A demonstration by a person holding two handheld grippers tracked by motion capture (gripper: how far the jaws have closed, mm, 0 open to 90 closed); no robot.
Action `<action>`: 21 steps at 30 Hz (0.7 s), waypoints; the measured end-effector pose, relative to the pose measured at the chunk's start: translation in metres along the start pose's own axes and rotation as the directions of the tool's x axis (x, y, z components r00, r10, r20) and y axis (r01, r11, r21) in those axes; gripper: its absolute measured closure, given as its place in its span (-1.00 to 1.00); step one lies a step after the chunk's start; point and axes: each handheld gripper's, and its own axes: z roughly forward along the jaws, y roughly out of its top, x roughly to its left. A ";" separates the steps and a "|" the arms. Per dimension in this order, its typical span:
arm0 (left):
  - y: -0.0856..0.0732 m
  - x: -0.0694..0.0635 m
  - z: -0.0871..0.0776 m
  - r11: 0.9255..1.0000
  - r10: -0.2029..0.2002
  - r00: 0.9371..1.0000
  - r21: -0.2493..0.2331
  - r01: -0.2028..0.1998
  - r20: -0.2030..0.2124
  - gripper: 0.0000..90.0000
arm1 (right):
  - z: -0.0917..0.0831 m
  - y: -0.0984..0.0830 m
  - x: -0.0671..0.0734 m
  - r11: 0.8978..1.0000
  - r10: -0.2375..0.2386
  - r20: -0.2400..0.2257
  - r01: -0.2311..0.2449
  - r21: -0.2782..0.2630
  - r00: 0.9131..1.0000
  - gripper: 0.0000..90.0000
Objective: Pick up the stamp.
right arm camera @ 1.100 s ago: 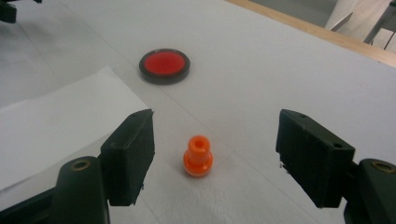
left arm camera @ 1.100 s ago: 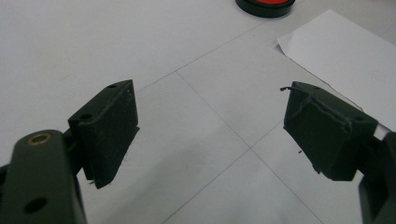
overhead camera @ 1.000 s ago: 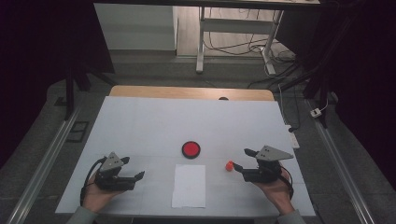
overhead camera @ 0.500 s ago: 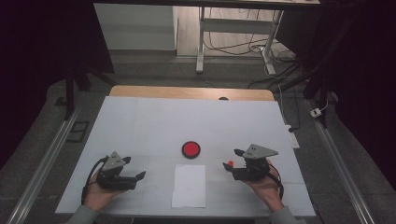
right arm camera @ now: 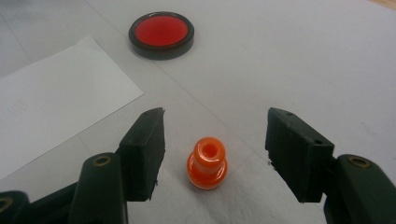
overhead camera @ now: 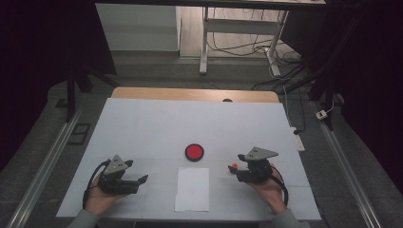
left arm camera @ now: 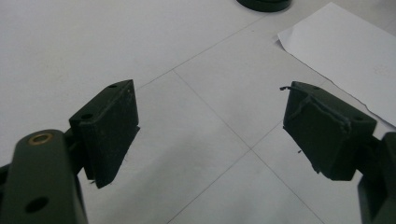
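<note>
A small orange knob-shaped piece (right arm camera: 207,163) stands upright on the white table, also seen in the high view (overhead camera: 233,167). My right gripper (right arm camera: 215,128) straddles it. Its jaws have just been closing, the piece is between them, and a gap remains on each side, so it is open. In the high view the right gripper (overhead camera: 236,172) sits right of the paper, pointing left. My left gripper (overhead camera: 142,179) rests at the front left, open, with bare table between its jaws (left arm camera: 210,121).
A red round disc with a black rim (overhead camera: 194,152) (right arm camera: 161,33) lies mid-table, its edge also in the left gripper view (left arm camera: 264,3). A white paper sheet (overhead camera: 192,189) (right arm camera: 51,93) (left arm camera: 345,46) lies between the two grippers. The white table cover (overhead camera: 190,123) stretches far behind.
My right gripper has moved left and down onto the orange piece, which now sits between its jaws. The left gripper has stayed put.
</note>
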 end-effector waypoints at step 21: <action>-0.001 0.001 0.000 1.000 0.003 1.000 0.006 -0.003 -0.001 -0.59 | 0.008 -0.006 0.000 0.999 -0.002 0.001 0.001 0.041 1.000 0.30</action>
